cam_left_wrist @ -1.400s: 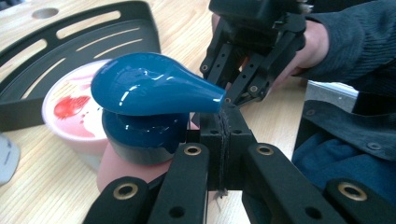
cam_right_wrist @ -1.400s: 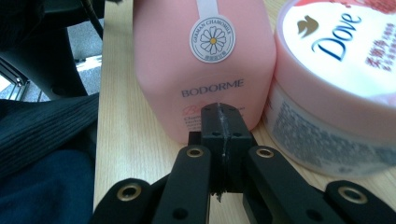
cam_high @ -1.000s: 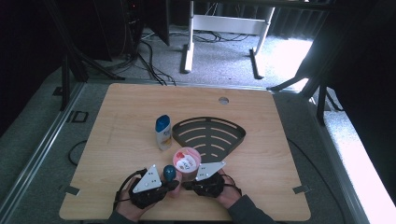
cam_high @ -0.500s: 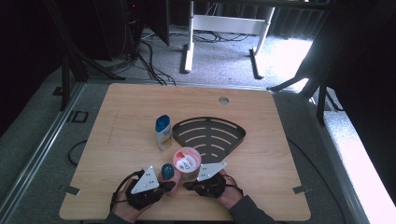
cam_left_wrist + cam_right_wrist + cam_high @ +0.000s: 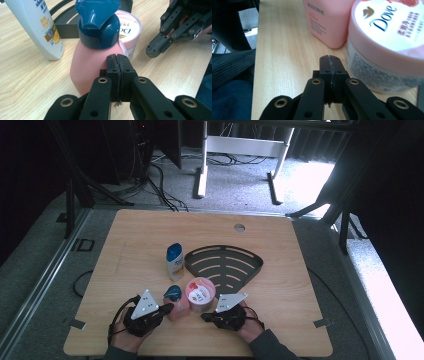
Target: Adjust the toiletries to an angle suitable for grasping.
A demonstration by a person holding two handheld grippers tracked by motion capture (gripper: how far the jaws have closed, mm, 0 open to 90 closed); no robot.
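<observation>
both tongs are pressed fully together with nothing between the jaws. the left tongs (image 5: 167, 307) sit low on the desk (image 5: 130, 250), tips just beside the base of the pink pump bottle (image 5: 176, 301); whether they touch it i cannot tell. the right tongs (image 5: 205, 316) lie on the other side, tips close to the pink dove jar (image 5: 200, 293), which stands against the bottle near the desk's front edge.

the left gripper view shows the bottle's blue pump cap (image 5: 98, 22) and the right tongs farther off. the right gripper view reads the jar's lid lettering and catches a dark sleeve (image 5: 232, 65). from above, a white bottle (image 5: 174, 261) and a black fan-shaped rack (image 5: 225, 265) stand behind.

the desk is pale wood; grey carpet, cables and a white frame lie beyond.
</observation>
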